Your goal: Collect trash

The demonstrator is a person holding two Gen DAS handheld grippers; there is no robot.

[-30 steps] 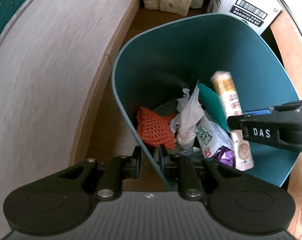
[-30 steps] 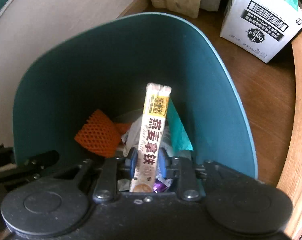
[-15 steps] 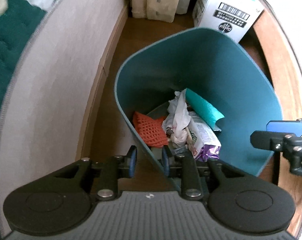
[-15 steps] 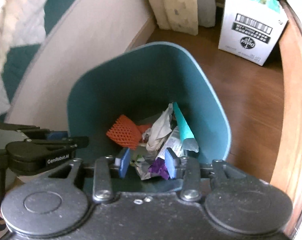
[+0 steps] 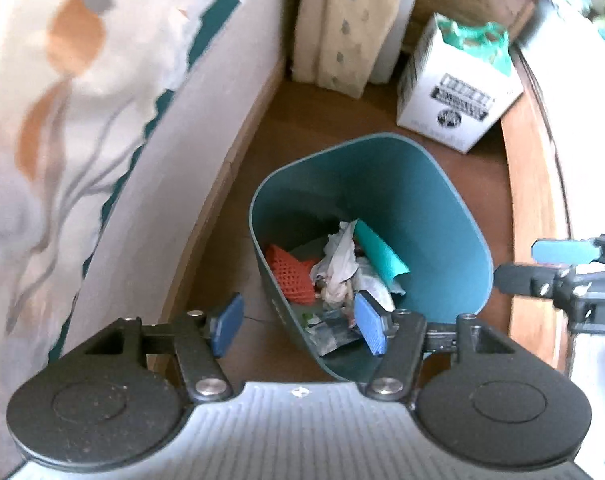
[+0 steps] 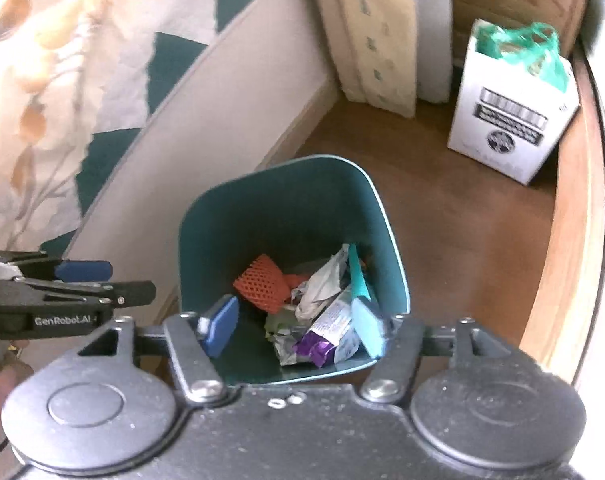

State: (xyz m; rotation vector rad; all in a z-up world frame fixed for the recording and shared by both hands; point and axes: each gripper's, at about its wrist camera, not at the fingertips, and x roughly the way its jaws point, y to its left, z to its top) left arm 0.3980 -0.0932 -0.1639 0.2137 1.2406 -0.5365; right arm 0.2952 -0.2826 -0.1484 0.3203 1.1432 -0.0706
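A teal trash bin (image 5: 422, 216) stands on the wooden floor, and I look down into it from above in both views. It holds an orange foam net (image 5: 290, 276), crumpled white paper (image 5: 338, 268), a teal sheet (image 5: 378, 256) and a purple wrapper (image 6: 314, 348). My left gripper (image 5: 298, 328) hovers over the bin's near left rim, its jaws opening with nothing held. My right gripper (image 6: 294, 328) hangs above the bin (image 6: 282, 200) itself, jaws opening and empty. Each gripper shows at the edge of the other's view: the right gripper (image 5: 562, 272) and the left gripper (image 6: 82, 284).
A beige bed side panel (image 5: 174, 184) with patterned bedding above runs along the bin's left. A white cardboard box (image 5: 458, 96) holding a green bag stands behind the bin. A wooden furniture edge (image 5: 530, 200) borders the right. Pale rolled material (image 5: 342, 20) leans at the back.
Both grippers rose away from the bin and opened. The right one let go of the yellow sachet stick. The left one let go of the bin's rim.
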